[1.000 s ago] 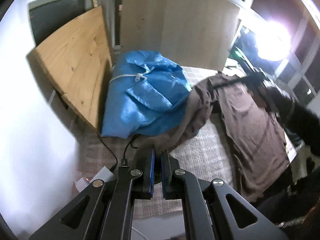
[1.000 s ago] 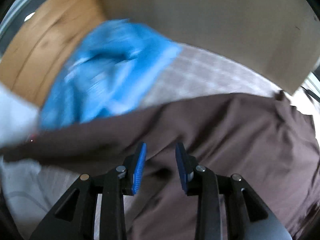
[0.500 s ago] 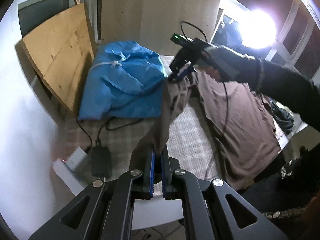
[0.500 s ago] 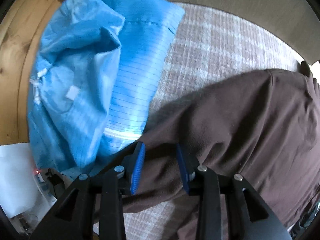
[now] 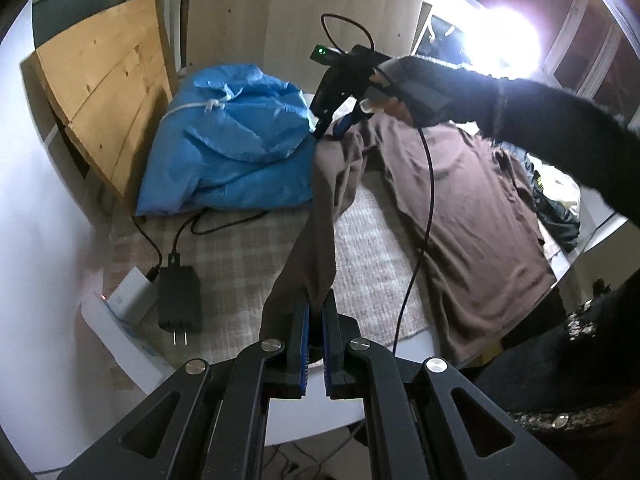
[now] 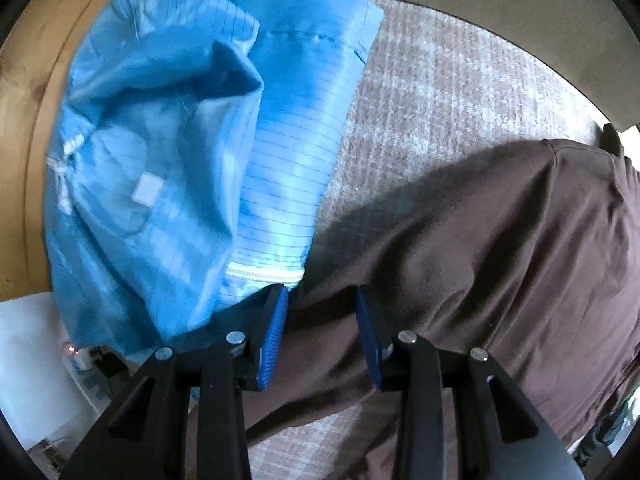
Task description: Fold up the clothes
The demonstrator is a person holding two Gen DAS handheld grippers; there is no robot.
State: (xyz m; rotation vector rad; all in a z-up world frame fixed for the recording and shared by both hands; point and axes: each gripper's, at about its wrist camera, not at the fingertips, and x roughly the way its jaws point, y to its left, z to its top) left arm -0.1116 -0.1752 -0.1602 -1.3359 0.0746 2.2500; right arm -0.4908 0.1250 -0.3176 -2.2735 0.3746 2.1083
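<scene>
A brown long-sleeved shirt (image 5: 464,208) lies spread on the checked bed cover. Its sleeve (image 5: 320,236) stretches toward me, and my left gripper (image 5: 315,312) is shut on the cuff. In the left wrist view my right gripper (image 5: 334,126), held by a dark-sleeved hand, hovers at the sleeve's shoulder end. The right wrist view shows that gripper (image 6: 322,312) open, its blue pads straddling the brown shirt (image 6: 500,260) just above the cloth, with nothing pinched.
A crumpled blue garment (image 5: 240,148) lies at the back left, beside the shirt (image 6: 180,160). A black charger (image 5: 178,296), a white power bank (image 5: 130,300) and cables rest at the bed's left edge. A wooden board (image 5: 108,92) leans on the wall.
My left gripper pulled the cuff back, drawing the sleeve taut and long. My right gripper moved from the shirt's body to the shoulder by the blue garment and stayed open.
</scene>
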